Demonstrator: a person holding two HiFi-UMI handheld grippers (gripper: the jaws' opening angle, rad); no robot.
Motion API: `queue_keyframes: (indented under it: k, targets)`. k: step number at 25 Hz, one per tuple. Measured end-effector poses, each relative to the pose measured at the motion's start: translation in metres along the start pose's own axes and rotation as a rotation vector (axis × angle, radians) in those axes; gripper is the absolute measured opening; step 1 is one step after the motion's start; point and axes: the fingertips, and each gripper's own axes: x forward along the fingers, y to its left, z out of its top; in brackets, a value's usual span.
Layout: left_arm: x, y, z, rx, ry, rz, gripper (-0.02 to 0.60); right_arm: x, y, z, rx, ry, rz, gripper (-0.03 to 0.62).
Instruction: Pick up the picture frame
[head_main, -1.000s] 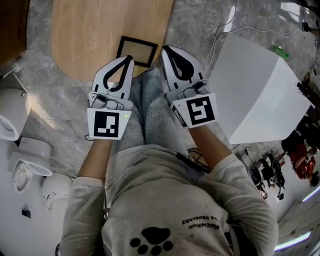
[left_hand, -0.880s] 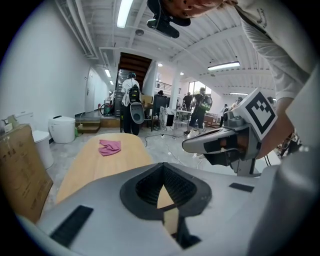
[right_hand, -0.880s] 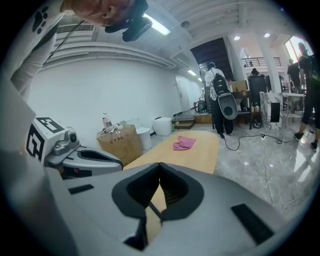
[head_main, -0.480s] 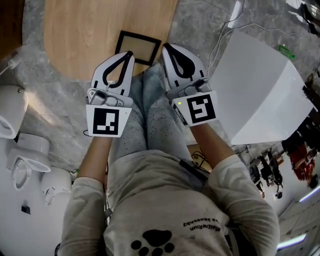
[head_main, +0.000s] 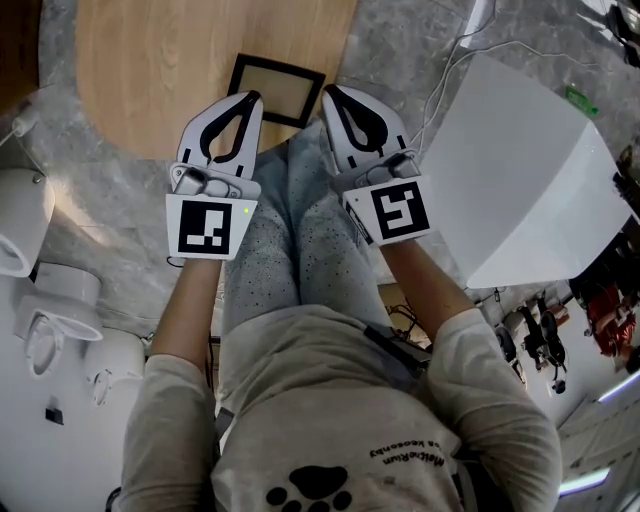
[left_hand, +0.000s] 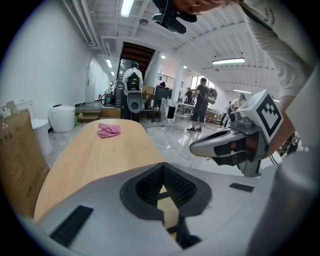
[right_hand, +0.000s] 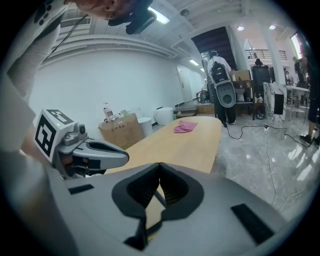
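Picture frame (head_main: 277, 88) flat at counter (head_main: 170, 60) edge, just ahead between both tips, long side crosswise; left tongs (head_main: 248, 98) at its near-left corner, right tongs (head_main: 331, 93) beside its right edge (both pressed together, nothing held)

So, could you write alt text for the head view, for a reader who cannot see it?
Seen from above, a person's left gripper and right gripper, both shut, point at a black picture frame lying flat on a wooden table.
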Motion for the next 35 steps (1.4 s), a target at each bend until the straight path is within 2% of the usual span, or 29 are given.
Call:
queue_keyframes:
  k: [16, 21, 25, 35]
  targets:
    - [0.02, 0.012, -0.046, -0.004, 0.062, -0.014, 0.008, 0.019, 0.002, -0.053, 0.003, 0.089, 0.008, 0.008]
    - [0.026, 0.018, -0.069, -0.003, 0.126, -0.01, 0.009, 0.021, 0.002, -0.072, 0.017, 0.138, 0.011, 0.008]
    - [0.033, 0.027, -0.093, -0.043, 0.183, -0.014, 0.009, 0.024, 0.003, -0.087, 0.033, 0.175, 0.018, 0.009]
    - [0.035, 0.035, -0.125, -0.038, 0.276, -0.015, 0.009, 0.029, 0.002, -0.108, 0.015, 0.229, 0.023, 0.008]
